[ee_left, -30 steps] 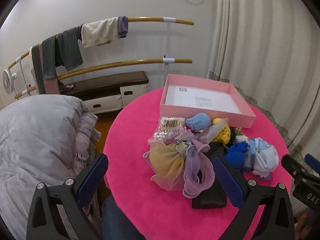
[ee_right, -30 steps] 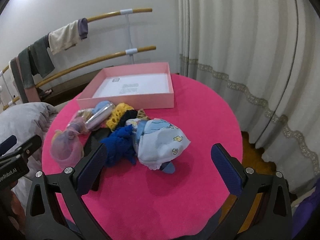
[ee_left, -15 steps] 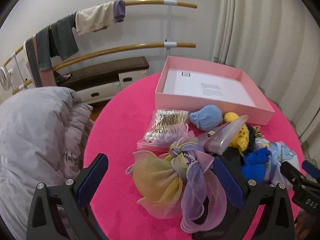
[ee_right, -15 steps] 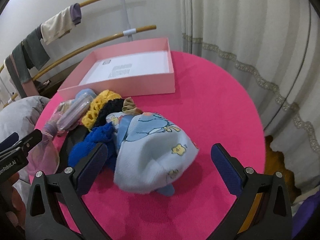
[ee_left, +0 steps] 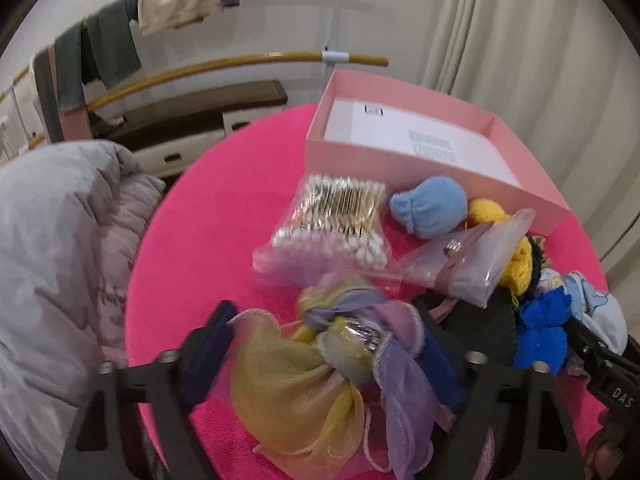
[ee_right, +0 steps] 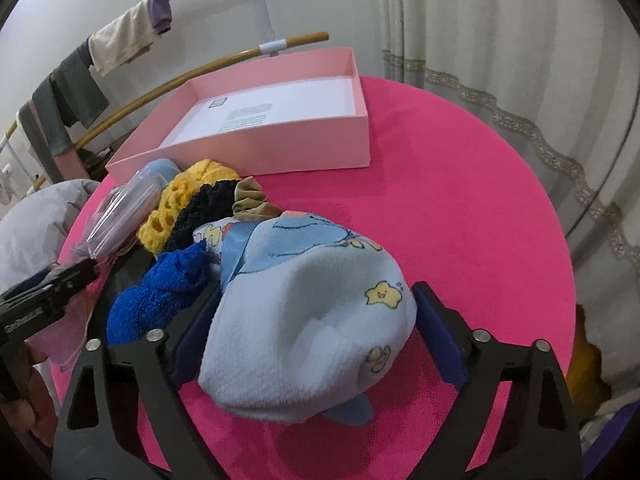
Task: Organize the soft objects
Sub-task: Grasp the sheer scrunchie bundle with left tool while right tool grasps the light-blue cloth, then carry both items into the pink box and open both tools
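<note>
A pile of soft things lies on the round pink table (ee_left: 208, 216). My left gripper (ee_left: 324, 356) is open with its fingers either side of a yellow and lilac organza bow (ee_left: 320, 380). My right gripper (ee_right: 312, 336) is open around a pale blue printed cloth bundle (ee_right: 312, 316). Beside it lie a royal blue fluffy piece (ee_right: 160, 296), black (ee_right: 204, 208) and yellow (ee_right: 180, 204) crochet scrunchies and a tan scrunchie (ee_right: 248, 200). A pale blue mitten (ee_left: 428, 208) lies by the open pink box (ee_left: 400, 160), which holds only a white sheet.
A bag of cotton swabs (ee_left: 336, 220) and a clear pouch (ee_left: 472, 256) lie between the bow and the box. A grey padded coat (ee_left: 52, 248) lies left of the table. A rail with hung clothes (ee_left: 120, 40) and curtains (ee_right: 500, 40) stand behind.
Both grippers have moved forward and down onto the pile. The left now straddles the bow and the right straddles the pale blue bundle. Both stay open.
</note>
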Motion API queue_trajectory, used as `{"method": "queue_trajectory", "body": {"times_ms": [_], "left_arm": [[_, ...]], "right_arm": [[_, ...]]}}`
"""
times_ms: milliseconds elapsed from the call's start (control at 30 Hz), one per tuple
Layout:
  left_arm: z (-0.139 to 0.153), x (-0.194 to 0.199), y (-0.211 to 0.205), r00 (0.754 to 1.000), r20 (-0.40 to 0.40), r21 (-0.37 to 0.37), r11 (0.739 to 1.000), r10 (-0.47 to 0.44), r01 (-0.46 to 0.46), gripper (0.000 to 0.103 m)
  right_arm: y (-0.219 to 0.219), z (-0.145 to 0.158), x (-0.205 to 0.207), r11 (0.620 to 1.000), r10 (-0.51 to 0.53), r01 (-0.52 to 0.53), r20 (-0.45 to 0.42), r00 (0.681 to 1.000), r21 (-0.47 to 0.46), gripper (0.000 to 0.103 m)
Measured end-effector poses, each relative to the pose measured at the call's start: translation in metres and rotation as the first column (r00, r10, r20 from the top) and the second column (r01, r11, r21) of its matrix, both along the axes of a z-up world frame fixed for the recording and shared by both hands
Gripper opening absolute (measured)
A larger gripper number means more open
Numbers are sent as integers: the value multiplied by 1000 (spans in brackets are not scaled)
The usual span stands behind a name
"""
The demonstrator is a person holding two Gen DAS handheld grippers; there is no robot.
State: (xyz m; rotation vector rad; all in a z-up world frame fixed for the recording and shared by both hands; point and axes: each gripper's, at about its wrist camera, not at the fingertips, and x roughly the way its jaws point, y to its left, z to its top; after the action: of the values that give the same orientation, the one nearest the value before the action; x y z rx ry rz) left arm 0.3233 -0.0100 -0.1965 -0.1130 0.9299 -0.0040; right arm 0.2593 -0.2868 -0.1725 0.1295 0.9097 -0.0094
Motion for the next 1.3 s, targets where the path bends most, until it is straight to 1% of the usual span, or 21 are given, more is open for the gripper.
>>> {"method": "queue_trajectory", "body": {"times_ms": [33, 100, 167, 200, 267, 333, 400, 467, 500, 533, 633, 767, 900, 1100, 1300], "left_arm": [[-2, 2, 3, 1000, -9, -19, 1000, -5, 5, 62], [-2, 3, 7, 1000, -11, -35, 999, -9, 8, 59], [3, 2, 8, 1000, 8, -21, 1000, -8, 8, 57], [4, 2, 9, 1000, 16, -15, 1000, -10, 10, 55], [5, 0, 9, 1000, 22, -18, 1000, -19, 19, 53], [2, -1, 8, 1000, 11, -12, 1000, -26, 27, 49], [1, -5, 5, 1000, 11, -7, 1000, -28, 28, 47], [3, -8, 3, 999, 18, -5, 999, -33, 33, 45], [5, -9, 3, 999, 22, -4, 999, -34, 34, 43], [7, -12, 5, 999, 30, -4, 999, -33, 33, 43], [16, -20, 4, 999, 45, -4, 1000, -30, 30, 41], [30, -34, 5, 996, 76, 13, 999, -37, 36, 41], [44, -51, 5, 993, 107, 25, 999, -45, 43, 40], [67, -71, 8, 989, 141, 27, 999, -50, 46, 40], [93, -73, 9, 982, 182, 30, 998, -54, 49, 40]], "right_arm": [[-1, 0, -1, 1000, 2, -2, 5, 1000, 9, 82], [-2, 2, -4, 1000, 2, -3, 14, 1000, 25, 77], [-3, 5, -6, 1000, 0, -1, 17, 1000, 26, 75], [-3, 5, -5, 1000, 2, -3, 15, 1000, 26, 75], [-2, 3, -2, 1000, 3, -3, 8, 1000, 22, 82], [-3, 1, 3, 1000, -10, 9, 9, 1000, 26, 88], [-2, -1, 8, 999, -9, 9, 12, 1000, 34, 88], [-1, -3, 9, 999, 7, -8, 24, 1000, 31, 79], [-1, -2, 7, 999, 17, -18, 31, 999, 40, 68], [-2, 0, 5, 998, 23, -25, 35, 999, 52, 61], [-6, 5, -2, 999, 12, -15, 47, 999, 51, 56], [-18, 15, -13, 998, -29, 24, 74, 997, 62, 55], [-21, 30, -24, 998, -38, 32, 104, 994, 55, 56], [-16, 49, -31, 998, -25, 16, 145, 989, 64, 56], [-7, 68, -25, 998, 2, -12, 177, 984, 56, 56]]}}
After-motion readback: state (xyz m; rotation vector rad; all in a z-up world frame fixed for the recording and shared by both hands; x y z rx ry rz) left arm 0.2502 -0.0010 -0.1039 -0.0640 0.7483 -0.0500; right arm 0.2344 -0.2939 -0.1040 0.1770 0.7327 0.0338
